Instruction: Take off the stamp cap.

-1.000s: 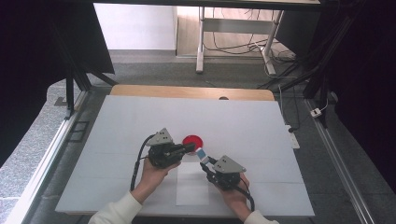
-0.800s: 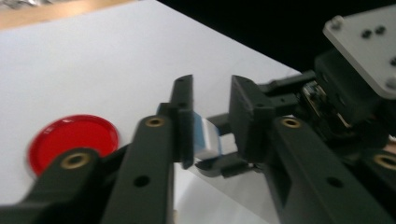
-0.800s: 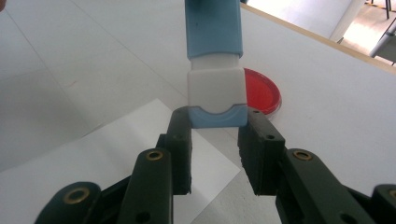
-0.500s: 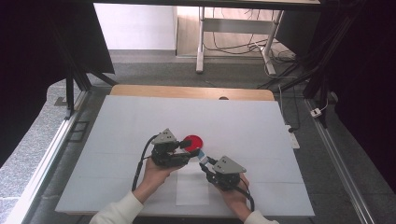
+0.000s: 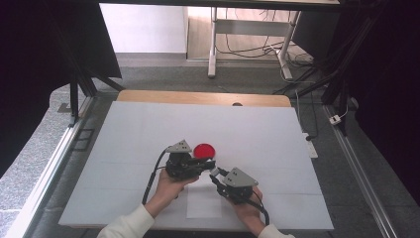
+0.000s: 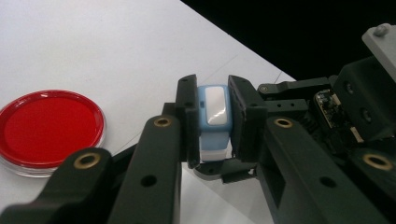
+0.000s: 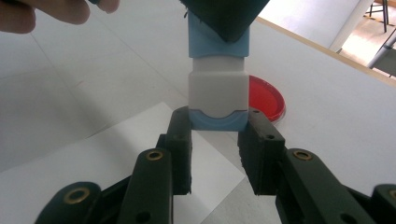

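Observation:
A small blue and white block [image 6: 214, 106] is held between both grippers, just above the white table. My left gripper [image 6: 212, 122] is shut on its blue upper end; its jaws have just been closing with the block between them. My right gripper [image 7: 217, 135] is shut on the rounded blue base of the block [image 7: 217, 91]. In the high view the left gripper [image 5: 210, 162] and right gripper [image 5: 214, 172] meet tip to tip near the table's middle front. A round red dish [image 5: 204, 150] lies flat just behind them, also the red dish [image 6: 49, 127] beside the left jaws.
A white sheet of paper [image 5: 203, 204] lies under the hands near the front edge. The white table top [image 5: 143, 129] stretches wide on all sides, with a wooden strip [image 5: 198, 97] along the back. Dark frame legs and cables stand beyond the table.
My left gripper has edged a little to the right, toward the right gripper. The right hand has stayed where it was.

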`<state>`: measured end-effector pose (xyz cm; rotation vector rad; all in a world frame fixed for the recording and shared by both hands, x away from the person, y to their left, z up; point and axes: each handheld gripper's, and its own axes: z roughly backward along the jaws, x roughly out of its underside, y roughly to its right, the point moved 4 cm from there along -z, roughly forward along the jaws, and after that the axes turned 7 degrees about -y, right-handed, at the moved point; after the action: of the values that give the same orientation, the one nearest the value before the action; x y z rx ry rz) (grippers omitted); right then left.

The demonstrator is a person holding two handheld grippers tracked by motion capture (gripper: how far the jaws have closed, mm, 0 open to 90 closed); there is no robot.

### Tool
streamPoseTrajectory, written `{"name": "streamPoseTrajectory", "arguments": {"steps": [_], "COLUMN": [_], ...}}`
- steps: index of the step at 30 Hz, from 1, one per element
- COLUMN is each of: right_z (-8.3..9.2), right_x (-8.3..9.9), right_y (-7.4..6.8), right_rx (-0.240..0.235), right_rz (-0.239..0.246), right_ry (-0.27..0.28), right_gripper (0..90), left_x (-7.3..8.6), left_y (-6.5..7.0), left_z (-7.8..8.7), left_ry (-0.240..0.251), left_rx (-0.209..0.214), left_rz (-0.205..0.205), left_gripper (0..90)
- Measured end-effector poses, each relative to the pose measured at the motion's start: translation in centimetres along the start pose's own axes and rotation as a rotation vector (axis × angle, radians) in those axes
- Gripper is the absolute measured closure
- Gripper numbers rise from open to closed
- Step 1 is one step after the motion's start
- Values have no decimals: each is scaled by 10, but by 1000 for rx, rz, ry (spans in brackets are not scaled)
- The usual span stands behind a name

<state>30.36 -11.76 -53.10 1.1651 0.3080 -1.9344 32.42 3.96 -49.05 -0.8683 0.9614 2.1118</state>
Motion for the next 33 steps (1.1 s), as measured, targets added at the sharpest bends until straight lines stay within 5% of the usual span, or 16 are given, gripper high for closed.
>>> {"name": "streamPoseTrajectory", "arguments": {"steps": [9,18,22,24,26,27,33], "right_z": [3,5,6,5,6,7,9], "right_x": [-1,-4,-4,2,4,4,3], "right_y": [-3,-1,0,3,5,6,11], "right_rx": [22,38,23,9,14,26,34], "right_rz": [-10,82,26,-51,-43,-15,19], "right_ry": [24,25,44,28,26,23,9], "right_gripper": [660,661,660,662,661,661,660], "left_x": [-3,-3,-4,-10,-15,-15,-11], "left_y": [7,7,7,5,-4,-7,-5], "left_z": [4,5,8,24,40,44,34], "left_ry": [16,16,52,126,159,168,109], "left_rx": [-24,-16,-10,-110,-18,-5,-26], "left_rz": [-35,-37,-26,-58,18,38,-1], "left_gripper": [756,757,756,759,759,758,756]}}
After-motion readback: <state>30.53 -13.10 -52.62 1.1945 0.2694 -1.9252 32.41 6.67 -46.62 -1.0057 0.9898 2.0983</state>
